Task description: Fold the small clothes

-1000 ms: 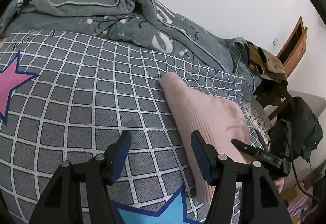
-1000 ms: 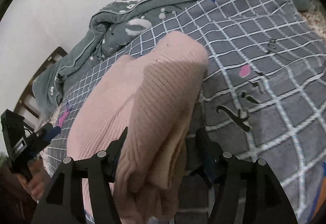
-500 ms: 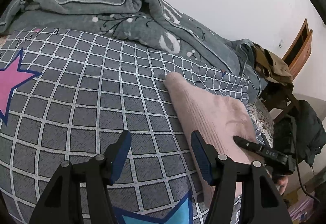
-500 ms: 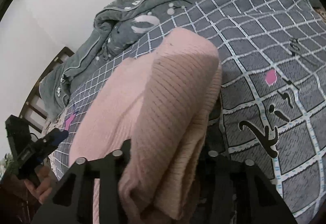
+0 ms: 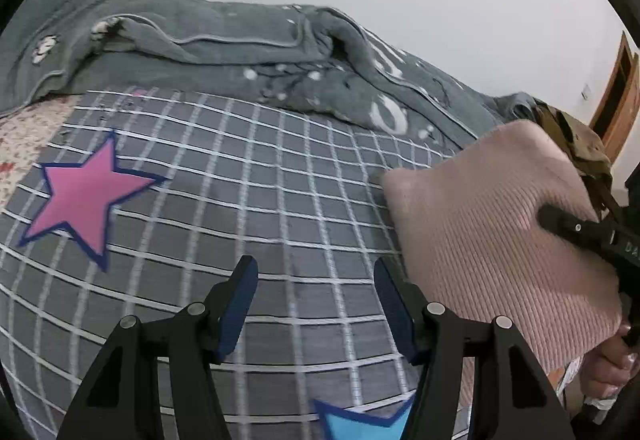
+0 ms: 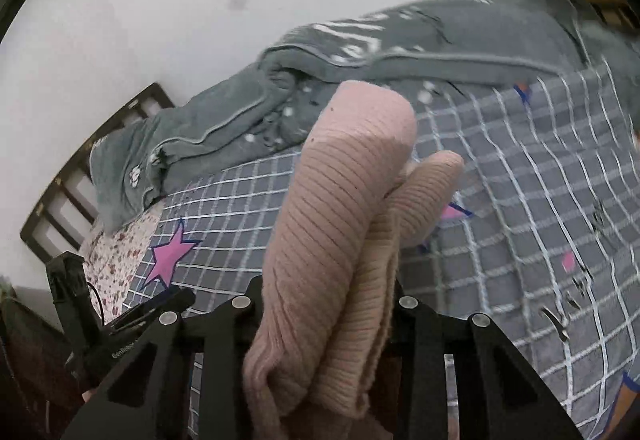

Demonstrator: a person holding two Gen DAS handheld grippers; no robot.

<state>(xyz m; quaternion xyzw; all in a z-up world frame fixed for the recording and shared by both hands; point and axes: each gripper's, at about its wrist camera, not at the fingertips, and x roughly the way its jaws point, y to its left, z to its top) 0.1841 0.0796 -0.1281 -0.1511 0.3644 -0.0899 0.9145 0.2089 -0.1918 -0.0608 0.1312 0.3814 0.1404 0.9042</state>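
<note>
A folded pink ribbed knit garment [image 6: 340, 240] is clamped between the fingers of my right gripper [image 6: 328, 304] and lifted off the bed; its far end hangs forward above the checked sheet. In the left wrist view the same garment [image 5: 492, 240] hangs at the right with the right gripper's finger [image 5: 568, 228] pressed on it. My left gripper [image 5: 316, 300] is open and empty, low over the grey checked sheet [image 5: 240, 200], to the left of the garment.
A rumpled grey-green blanket [image 5: 240, 52] lies along the wall side of the bed. A pink star [image 5: 86, 196] marks the sheet. Brown clothing [image 5: 576, 144] and a wooden door stand at the far right. A slatted headboard [image 6: 80, 176] shows in the right wrist view.
My right gripper closed on the pink garment and lifted it off the sheet, turning left. My left gripper swung left, so the pink star came into its view.
</note>
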